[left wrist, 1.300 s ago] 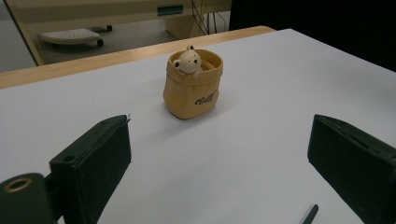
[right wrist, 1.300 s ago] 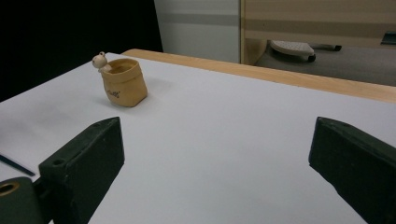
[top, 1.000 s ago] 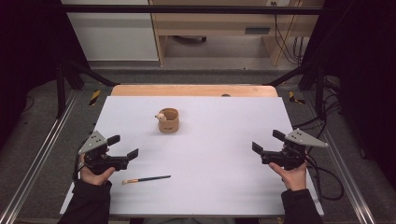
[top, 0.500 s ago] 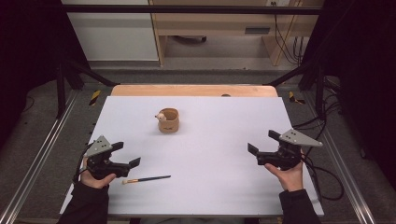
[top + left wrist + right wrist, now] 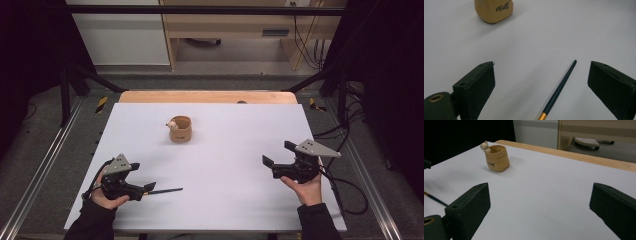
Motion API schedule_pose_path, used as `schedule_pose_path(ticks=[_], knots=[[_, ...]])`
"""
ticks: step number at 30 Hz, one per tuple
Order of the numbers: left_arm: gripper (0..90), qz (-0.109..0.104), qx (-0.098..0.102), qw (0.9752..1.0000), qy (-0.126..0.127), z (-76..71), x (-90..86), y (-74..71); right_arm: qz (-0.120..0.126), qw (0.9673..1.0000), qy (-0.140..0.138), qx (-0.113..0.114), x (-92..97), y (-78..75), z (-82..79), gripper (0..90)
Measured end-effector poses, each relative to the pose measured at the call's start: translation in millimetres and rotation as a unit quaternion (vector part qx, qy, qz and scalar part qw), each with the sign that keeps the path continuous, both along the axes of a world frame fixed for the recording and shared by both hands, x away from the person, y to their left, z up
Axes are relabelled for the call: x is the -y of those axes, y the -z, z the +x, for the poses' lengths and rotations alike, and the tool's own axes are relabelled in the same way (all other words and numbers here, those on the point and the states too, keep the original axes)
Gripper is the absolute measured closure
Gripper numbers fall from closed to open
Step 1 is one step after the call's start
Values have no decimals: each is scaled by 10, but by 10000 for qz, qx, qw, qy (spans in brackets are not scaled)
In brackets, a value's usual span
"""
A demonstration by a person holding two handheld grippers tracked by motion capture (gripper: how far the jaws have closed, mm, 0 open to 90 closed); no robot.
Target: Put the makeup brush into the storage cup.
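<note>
I'm bringing the left gripper (image 5: 541,82), jaws spread, around the thin paintbrush (image 5: 560,86) lying flat near the tabletop's (image 5: 235,150) front left corner, and I'm risking it rolling away if one jaw nudges it; right gripper (image 5: 277,167) is idling, jaws spread.

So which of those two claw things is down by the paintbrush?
The left gripper: its open jaws straddle the paintbrush lying on the table. The right gripper, also open, is over bare white tabletop.

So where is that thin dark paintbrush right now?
In the high view the thin dark paintbrush lies flat on the white table near its front left edge, between the open fingers of the left gripper, well in front of the small tan pot.
</note>
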State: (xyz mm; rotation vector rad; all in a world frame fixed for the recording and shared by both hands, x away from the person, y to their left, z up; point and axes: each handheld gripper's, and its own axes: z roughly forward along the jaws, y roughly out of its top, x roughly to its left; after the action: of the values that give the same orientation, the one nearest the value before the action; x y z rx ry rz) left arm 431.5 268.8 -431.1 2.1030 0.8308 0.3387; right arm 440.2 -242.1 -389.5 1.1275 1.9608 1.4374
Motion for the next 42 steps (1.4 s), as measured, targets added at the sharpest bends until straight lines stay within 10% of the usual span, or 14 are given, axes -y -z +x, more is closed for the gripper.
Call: schedule_pose_path(ticks=[21,42], knots=[[313,768,-506,9929,755,-3,249,262,-91,10000,6,-14,0,7,-2,36],[693,1236,-633,9878,700,32,303,322,-141,9999,-5,-59,-13,32,13,36]])
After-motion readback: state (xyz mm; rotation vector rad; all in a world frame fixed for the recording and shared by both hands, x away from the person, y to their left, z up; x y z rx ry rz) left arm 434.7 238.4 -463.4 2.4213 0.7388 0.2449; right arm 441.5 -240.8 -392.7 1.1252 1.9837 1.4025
